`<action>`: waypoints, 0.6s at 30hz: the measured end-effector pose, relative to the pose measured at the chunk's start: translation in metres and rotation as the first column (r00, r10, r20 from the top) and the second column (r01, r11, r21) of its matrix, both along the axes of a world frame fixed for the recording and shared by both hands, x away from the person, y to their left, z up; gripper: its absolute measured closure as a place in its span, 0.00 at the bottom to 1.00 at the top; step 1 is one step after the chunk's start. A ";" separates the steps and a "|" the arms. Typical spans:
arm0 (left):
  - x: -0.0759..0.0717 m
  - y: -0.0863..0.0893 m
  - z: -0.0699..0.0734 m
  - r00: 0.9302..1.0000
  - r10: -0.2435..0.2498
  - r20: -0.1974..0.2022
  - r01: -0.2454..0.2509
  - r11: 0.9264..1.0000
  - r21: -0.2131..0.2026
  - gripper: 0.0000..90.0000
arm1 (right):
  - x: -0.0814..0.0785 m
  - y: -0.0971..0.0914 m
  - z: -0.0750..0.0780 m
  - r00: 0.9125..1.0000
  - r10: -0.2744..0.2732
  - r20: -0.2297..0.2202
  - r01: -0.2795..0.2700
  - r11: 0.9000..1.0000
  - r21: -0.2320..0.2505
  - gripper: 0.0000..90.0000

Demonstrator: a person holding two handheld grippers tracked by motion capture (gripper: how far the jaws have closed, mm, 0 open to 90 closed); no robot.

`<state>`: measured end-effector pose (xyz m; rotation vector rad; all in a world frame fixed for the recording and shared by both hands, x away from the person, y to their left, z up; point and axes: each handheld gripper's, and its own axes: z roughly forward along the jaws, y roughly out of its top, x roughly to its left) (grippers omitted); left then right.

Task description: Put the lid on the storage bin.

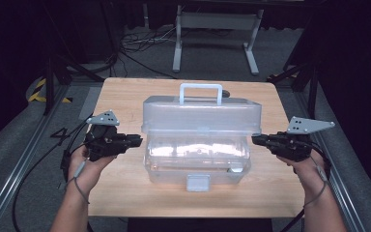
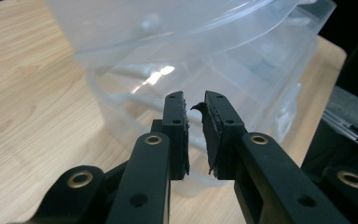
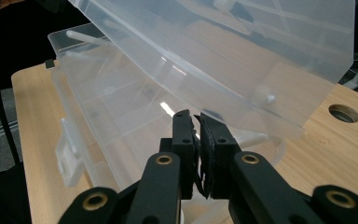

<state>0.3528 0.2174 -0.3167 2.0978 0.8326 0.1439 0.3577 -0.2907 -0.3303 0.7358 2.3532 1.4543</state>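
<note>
Nearest us, the left gripper has its jaws a sliver apart on nothing and the right gripper is pinched together empty, so we should steady both ends of the clear toolbox mid-table before swinging its raised lid.

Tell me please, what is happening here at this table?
A person works on a clear plastic toolbox on a wooden table, with a hand-held gripper in each hand. Its lid stands raised and the front latch hangs loose. The left hand-held gripper is at the box's left end, jaws slightly apart with nothing between them. The right hand-held gripper is at its right end, jaws nearly closed.
</note>
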 end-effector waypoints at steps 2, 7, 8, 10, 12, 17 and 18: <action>-0.001 0.008 0.001 0.999 0.038 -0.004 -0.038 0.999 0.010 0.87 | 0.000 0.000 0.000 1.000 0.005 -0.003 -0.005 1.000 -0.001 0.95; 0.001 0.019 0.000 0.996 0.085 -0.009 -0.085 0.996 0.012 0.86 | 0.000 -0.001 -0.001 1.000 0.015 -0.013 -0.015 1.000 -0.007 0.95; 0.001 0.021 -0.001 0.995 0.096 -0.011 -0.096 0.995 0.010 0.86 | 0.000 -0.001 -0.001 1.000 0.016 -0.015 -0.016 1.000 -0.010 0.95; 0.003 0.025 -0.001 0.994 0.113 -0.006 -0.113 0.994 0.004 0.85 | 0.000 0.000 -0.002 1.000 0.018 -0.022 -0.018 1.000 -0.017 0.95; 0.004 0.028 -0.001 0.991 0.137 0.011 -0.137 0.991 -0.004 0.81 | -0.001 0.001 -0.002 0.999 0.023 -0.031 -0.024 0.999 -0.025 0.95; 0.010 0.032 -0.003 0.985 0.170 0.036 -0.170 0.985 0.009 0.80 | -0.002 0.000 -0.004 0.998 0.027 -0.051 -0.029 0.999 -0.034 0.94; 0.011 0.032 -0.004 0.984 0.177 0.034 -0.177 0.984 0.008 0.79 | -0.002 0.001 -0.005 0.998 0.027 -0.058 -0.029 0.999 -0.037 0.94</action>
